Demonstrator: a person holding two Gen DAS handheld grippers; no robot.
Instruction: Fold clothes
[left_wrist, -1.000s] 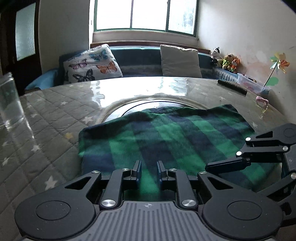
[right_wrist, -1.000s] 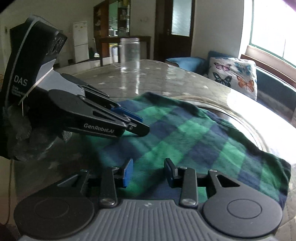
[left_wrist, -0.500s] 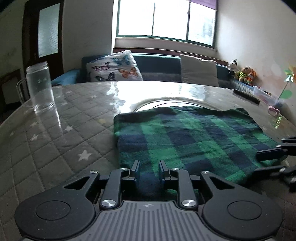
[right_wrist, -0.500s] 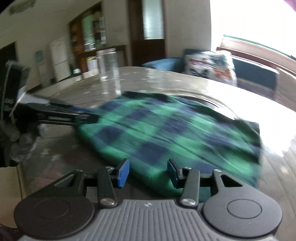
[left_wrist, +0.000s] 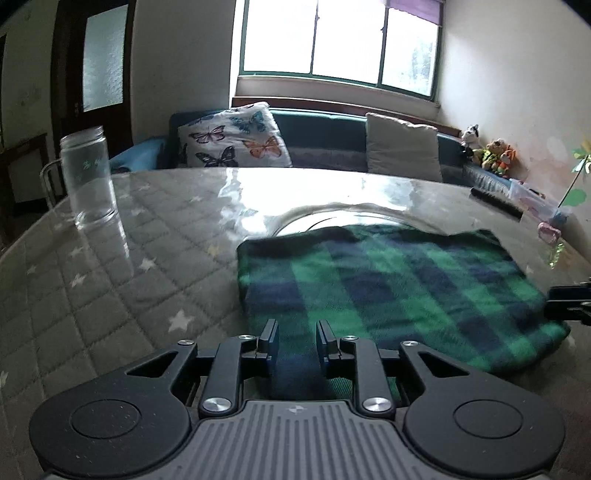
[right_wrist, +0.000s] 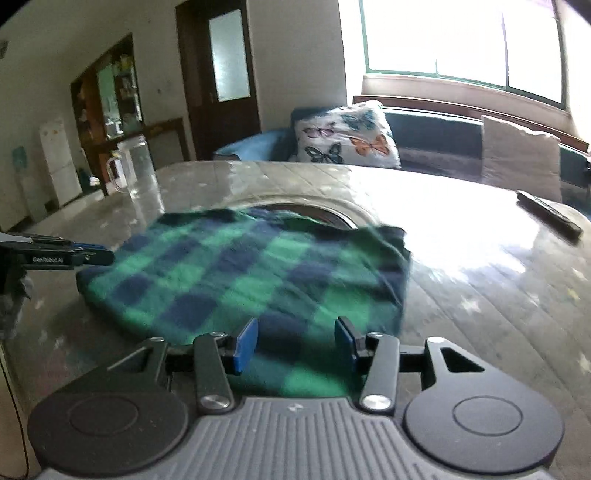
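A folded green and navy plaid cloth lies flat on the round table, partly over a glass turntable. My left gripper hovers at the cloth's near left edge with its jaws a little apart; the fabric passes beneath them and no pad presses on it. My right gripper stands open over the cloth near its front edge, nothing pinched. The left gripper shows from the side at the cloth's left corner. Part of the right gripper pokes in at the right edge.
A glass jar with a handle stands at the table's far left. A dark remote lies at the far right, beside a plastic box and a pink item. Behind the table runs a sofa with a butterfly pillow and soft toys.
The right gripper swung away from the left one along the cloth's front edge and its jaws widened. The left gripper drew back slightly to the cloth's near edge. The cloth stayed flat.
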